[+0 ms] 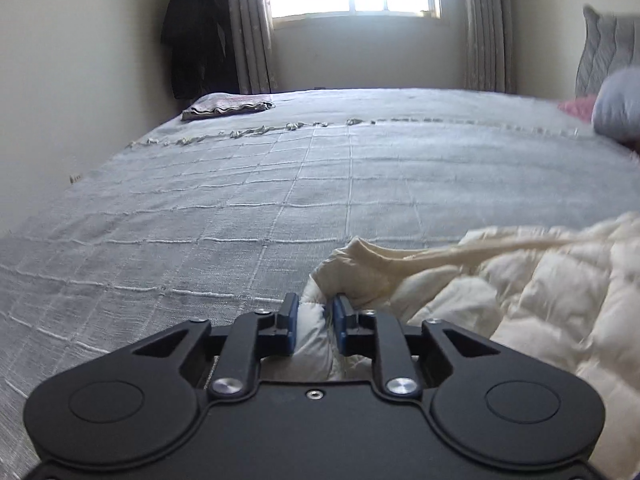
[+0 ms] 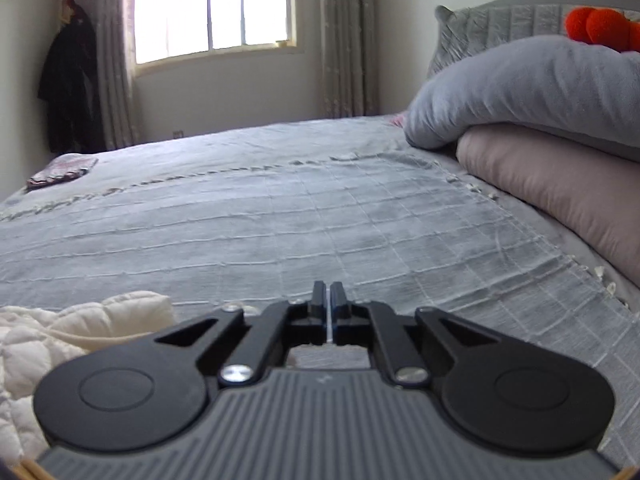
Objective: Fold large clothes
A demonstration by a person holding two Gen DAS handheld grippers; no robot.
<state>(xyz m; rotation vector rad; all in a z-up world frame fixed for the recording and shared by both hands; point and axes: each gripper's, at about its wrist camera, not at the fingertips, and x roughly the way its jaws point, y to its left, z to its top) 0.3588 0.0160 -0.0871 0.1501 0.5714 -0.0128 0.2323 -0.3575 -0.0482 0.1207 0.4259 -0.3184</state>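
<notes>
My left claw (image 1: pixel 316 318) pinches a puffy fold of the cream jacket (image 1: pixel 520 304), low in the middle of its frame. From there the jacket runs off toward the lower right, its long axis lying roughly left to right, a taut strip rising toward the right edge. My right claw (image 2: pixel 329 308) is pressed together; I can see nothing between its pads. In its view the jacket sits at lower left, just beside it. Ahead of both, the grey bedspread (image 1: pixel 240 200) lies bare across the middle; stacked quilts (image 2: pixel 540 92) block the upper right.
</notes>
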